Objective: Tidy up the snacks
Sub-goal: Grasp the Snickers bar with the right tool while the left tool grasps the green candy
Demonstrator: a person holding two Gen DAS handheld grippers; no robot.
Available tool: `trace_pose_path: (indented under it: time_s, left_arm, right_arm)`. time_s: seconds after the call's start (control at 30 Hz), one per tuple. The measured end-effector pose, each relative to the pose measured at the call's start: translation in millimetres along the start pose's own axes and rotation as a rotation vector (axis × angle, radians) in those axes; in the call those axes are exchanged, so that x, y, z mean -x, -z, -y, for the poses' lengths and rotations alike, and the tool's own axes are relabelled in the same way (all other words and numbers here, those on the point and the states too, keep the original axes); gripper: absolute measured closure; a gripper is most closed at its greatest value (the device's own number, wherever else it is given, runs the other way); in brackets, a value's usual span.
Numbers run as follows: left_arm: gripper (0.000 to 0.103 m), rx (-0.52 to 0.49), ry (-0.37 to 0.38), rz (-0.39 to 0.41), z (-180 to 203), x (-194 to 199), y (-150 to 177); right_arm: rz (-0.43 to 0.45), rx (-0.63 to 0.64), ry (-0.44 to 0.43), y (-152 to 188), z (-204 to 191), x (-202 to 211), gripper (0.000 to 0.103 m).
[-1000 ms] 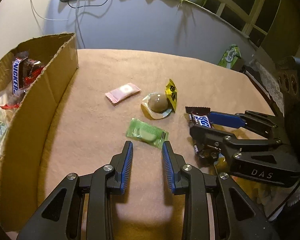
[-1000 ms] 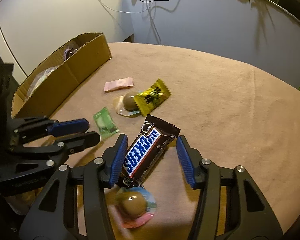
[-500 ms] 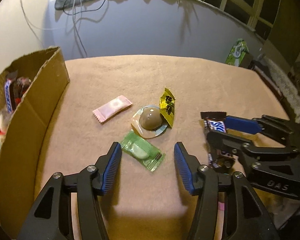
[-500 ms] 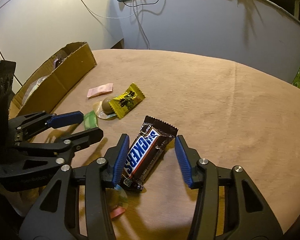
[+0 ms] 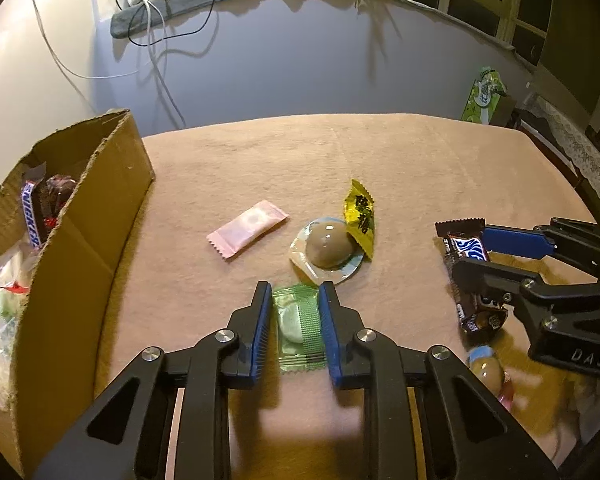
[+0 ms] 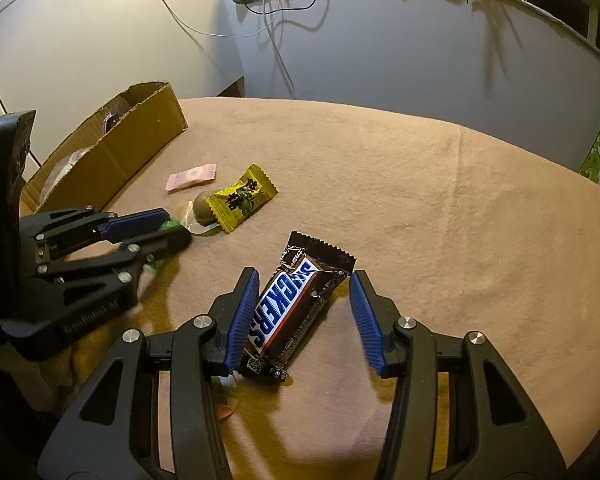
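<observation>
Left black two-finger gripper w/ blue pads (image 5: 294, 298): low over table, jaws narrowed, pads flanking green candy wrapper (image 5: 300, 326).
Right black two-finger gripper w/ blue pads (image 6: 304, 286): jaws wide apart, left pad touching Snickers bar (image 6: 296, 304), right pad clear.

We see the cardboard box (image 5: 80, 240) along the table's (image 5: 420, 152) left edge, snacks inside. Near the table's middle lie a flat sachet (image 5: 247, 229), then a round jelly cup (image 5: 327, 246) touching a candy packet (image 5: 360, 218). The Snickers bar (image 6: 290, 306) lies toward the right edge.
</observation>
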State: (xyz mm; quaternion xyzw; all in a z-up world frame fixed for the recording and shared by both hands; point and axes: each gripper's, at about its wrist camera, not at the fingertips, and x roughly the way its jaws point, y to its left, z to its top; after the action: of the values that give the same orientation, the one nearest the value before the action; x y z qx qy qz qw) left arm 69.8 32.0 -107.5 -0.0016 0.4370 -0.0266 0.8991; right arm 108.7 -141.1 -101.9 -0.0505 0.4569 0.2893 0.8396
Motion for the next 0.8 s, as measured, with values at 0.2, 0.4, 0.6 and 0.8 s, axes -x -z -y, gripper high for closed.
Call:
trace_pose_path:
  time_s: [0.2,0.4,0.6,0.8]
  left_arm:
    - [0.081,-0.01,-0.008,0.01,2.4,4.2,4.7]
    - [0.079,-0.02,-0.008,0.024,4.5,8.7,6.6]
    - [0.057,-0.014,-0.006,0.017,4.2,19.7,17.8]
    - [0.057,-0.026,-0.007,-0.003,9.0,11.3,18.2]
  right_arm:
    - [-0.006,0.01,-0.022,2.4,-0.1,1.9,0.067]
    - [-0.004,0.047,0.016,3.2,-7.0,1.3,0.067]
    - [-0.002,0.037,0.027,4.1,-5.4,1.4,0.063]
    - [-0.016,0.044,0.044,3.5,-7.1,-2.2,0.057]
